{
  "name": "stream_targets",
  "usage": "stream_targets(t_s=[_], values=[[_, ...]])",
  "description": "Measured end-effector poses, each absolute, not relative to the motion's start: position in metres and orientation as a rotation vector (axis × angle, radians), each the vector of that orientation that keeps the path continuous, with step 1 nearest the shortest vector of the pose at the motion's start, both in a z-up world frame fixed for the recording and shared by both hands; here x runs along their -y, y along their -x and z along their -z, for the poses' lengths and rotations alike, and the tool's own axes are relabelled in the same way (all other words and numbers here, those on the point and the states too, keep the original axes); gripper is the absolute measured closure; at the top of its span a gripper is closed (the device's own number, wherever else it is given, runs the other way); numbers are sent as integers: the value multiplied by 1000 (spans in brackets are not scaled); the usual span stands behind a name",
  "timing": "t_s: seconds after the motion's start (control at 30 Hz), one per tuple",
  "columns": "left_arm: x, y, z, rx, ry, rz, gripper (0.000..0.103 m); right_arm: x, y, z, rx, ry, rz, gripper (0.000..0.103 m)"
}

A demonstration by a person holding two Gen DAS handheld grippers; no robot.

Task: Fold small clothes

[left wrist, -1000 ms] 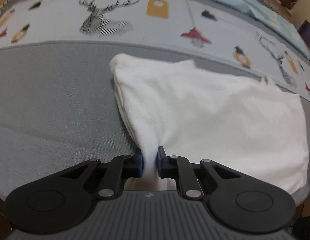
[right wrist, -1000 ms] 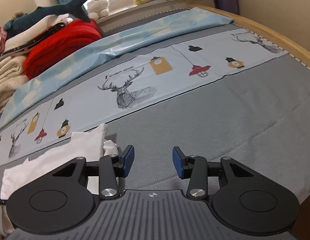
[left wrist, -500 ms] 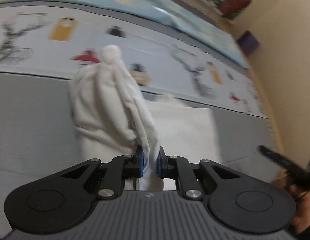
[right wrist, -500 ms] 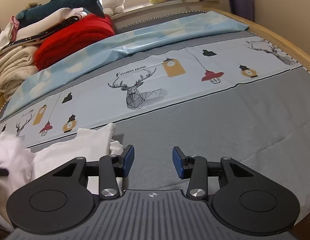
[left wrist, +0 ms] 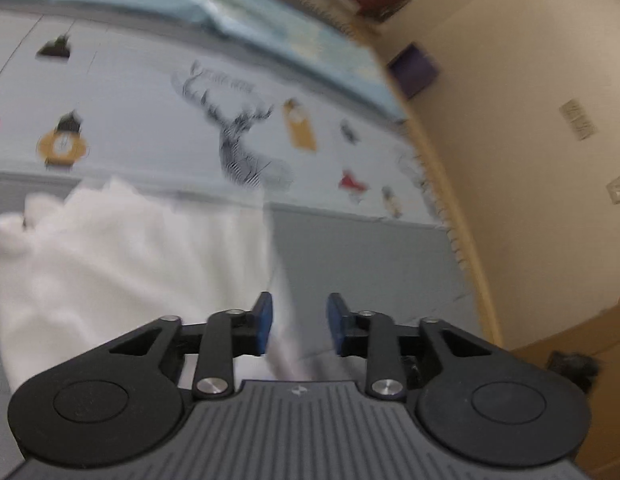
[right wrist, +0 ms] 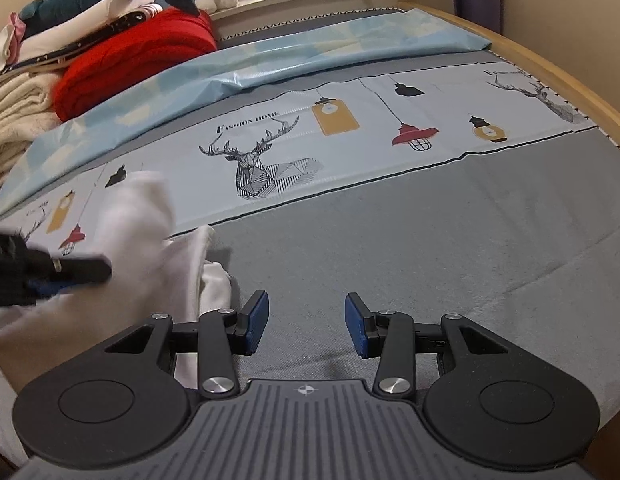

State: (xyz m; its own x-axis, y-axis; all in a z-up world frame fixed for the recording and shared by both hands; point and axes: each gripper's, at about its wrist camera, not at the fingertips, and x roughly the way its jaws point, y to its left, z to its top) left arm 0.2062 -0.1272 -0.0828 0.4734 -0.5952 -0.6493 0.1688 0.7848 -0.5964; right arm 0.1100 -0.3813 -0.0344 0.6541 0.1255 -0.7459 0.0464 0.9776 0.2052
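White cloth, the small garment (left wrist: 126, 264), fills the lower left of the left wrist view, but motion blur smears its edges and its near part runs under the left claw (left wrist: 298, 324), so the fold lines are hard to read. One blurred strip of the fabric passes between the blue pads (left wrist: 263, 322); the jaws stand apart with a clear gap and neither pad visibly presses it. In the right wrist view the same garment (right wrist: 150, 248) lies at the left, partly cut off by the frame and partly hidden behind the black body of the left claw (right wrist: 70, 272), which reaches in from the left edge over the cloth. A raised lump of fabric stands above it, soft and out of focus.

Low over the grey bedspread (right wrist: 410, 248), the right claw (right wrist: 306, 326) points up the bed, jaws wide with nothing between them, just right of the garment's edge. Open grey cover stretches ahead and to the right of it, up to the printed deer band (right wrist: 262, 168) and the wooden bed rim (right wrist: 582, 100). Beyond lie a blue sheet (right wrist: 270, 60), a red blanket (right wrist: 134, 56) and stacked folded things at the far left.
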Motion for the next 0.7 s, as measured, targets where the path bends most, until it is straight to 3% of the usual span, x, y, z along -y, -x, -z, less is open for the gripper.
stream_targets(t_s=[0.1, 0.37, 0.5, 0.53, 0.57, 0.6, 0.7], values=[[97, -202, 76, -936, 490, 450, 68, 379, -109, 35, -860, -226, -59, 59], [45, -183, 97, -1130, 314, 403, 68, 354, -120, 50, -1004, -396, -236, 53], [35, -172, 101, -1156, 256, 412, 68, 328, -118, 59, -1087, -291, -303, 54], [36, -170, 102, -1160, 248, 412, 68, 322, -116, 61, -1101, -255, -319, 57], [39, -171, 103, -1164, 246, 414, 68, 319, -112, 60, -1101, -225, -336, 79], [41, -170, 104, -1170, 243, 423, 68, 317, -108, 58, -1094, -213, -359, 94], [53, -165, 109, -1195, 206, 466, 68, 329, -94, 39, -1007, -257, -399, 95]])
